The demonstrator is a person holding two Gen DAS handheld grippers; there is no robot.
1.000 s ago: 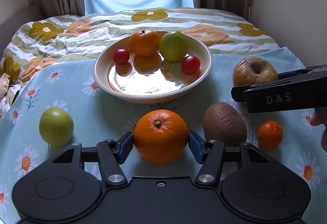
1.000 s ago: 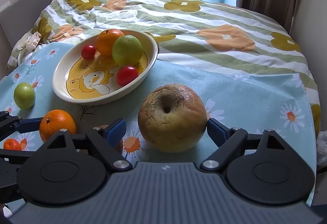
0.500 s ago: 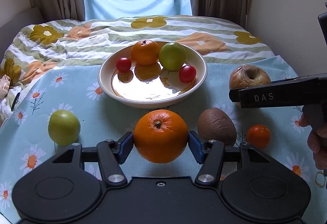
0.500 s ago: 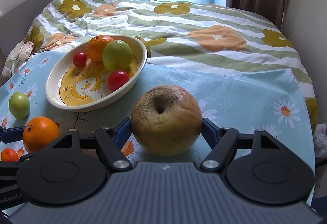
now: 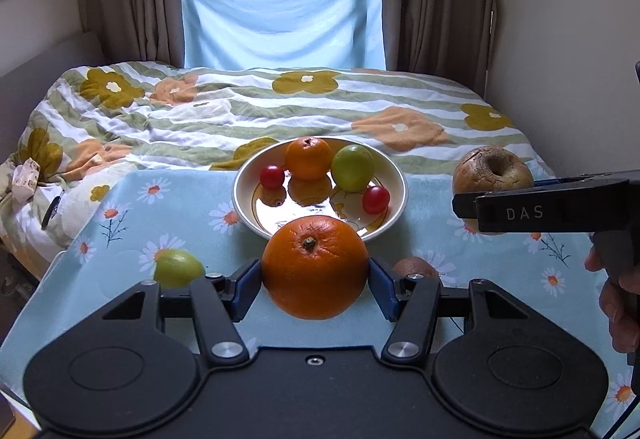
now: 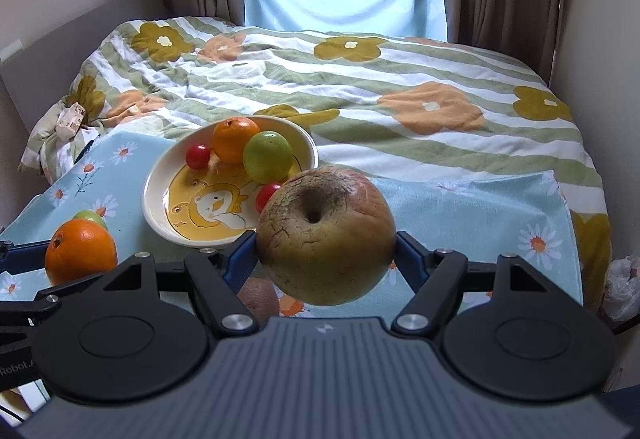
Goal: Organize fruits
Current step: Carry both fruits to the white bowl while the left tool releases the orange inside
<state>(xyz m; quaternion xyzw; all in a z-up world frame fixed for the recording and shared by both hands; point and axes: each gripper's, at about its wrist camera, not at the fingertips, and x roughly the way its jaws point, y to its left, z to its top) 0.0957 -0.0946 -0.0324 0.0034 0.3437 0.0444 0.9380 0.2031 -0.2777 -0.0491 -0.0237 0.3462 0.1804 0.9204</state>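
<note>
The bowl (image 5: pixel 394 195) sits at 12 o'clock on the blue cloth (image 5: pixel 180 211). The right gripper (image 6: pixel 326 259) has just closed on the brown apple (image 6: pixel 326 235). The left gripper (image 5: pixel 315 279) squeezes the orange (image 5: pixel 315 267), lifted up.

We note the left gripper (image 5: pixel 315 281): black housing, blue pads, silver screws. The right gripper (image 6: pixel 326 259) matches, with a ribbed grey cover; its side carries white lettering "DAS".
</note>
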